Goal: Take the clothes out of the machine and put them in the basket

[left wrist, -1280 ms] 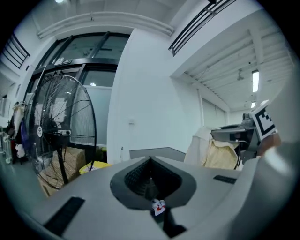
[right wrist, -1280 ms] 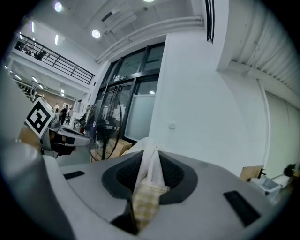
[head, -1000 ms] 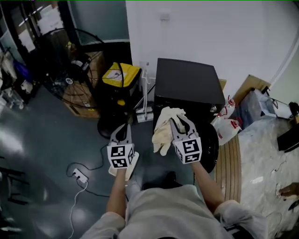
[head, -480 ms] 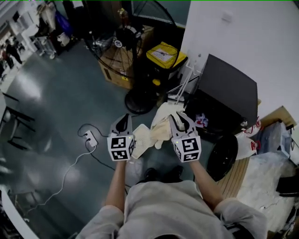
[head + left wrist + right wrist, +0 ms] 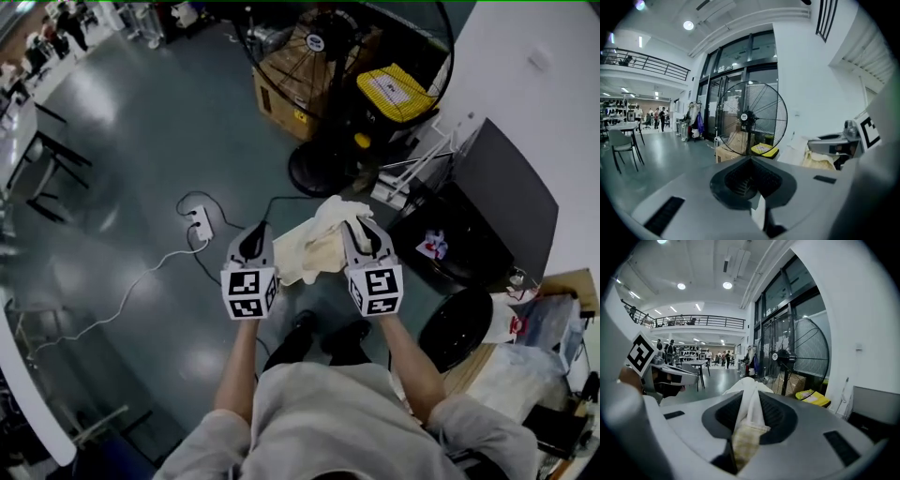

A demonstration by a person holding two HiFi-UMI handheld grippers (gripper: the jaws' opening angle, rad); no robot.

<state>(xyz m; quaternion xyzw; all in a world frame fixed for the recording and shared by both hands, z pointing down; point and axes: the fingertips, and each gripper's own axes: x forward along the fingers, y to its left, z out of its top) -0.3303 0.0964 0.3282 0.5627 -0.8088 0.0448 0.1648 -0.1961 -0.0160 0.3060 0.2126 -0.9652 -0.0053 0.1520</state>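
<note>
A cream cloth (image 5: 314,246) hangs between my two grippers, above the grey floor in the head view. My right gripper (image 5: 362,231) is shut on it; in the right gripper view the cloth (image 5: 748,401) runs up through the closed jaws. My left gripper (image 5: 255,234) is shut too, with a white sliver of cloth (image 5: 760,213) pinched low between its jaws. The black machine (image 5: 502,202) stands at the right, its round door (image 5: 457,328) swung open. No basket shows in any view.
A large standing fan (image 5: 347,56) is straight ahead, with a cardboard box (image 5: 289,82) and a yellow-topped bin (image 5: 398,91) beside it. A power strip (image 5: 200,222) and its cables lie on the floor to the left. Bags (image 5: 525,323) are piled at the right.
The person has turned left, away from the machine, which has slid to the right edge. Both grippers have swung left with the cloth, which now spreads between them.
</note>
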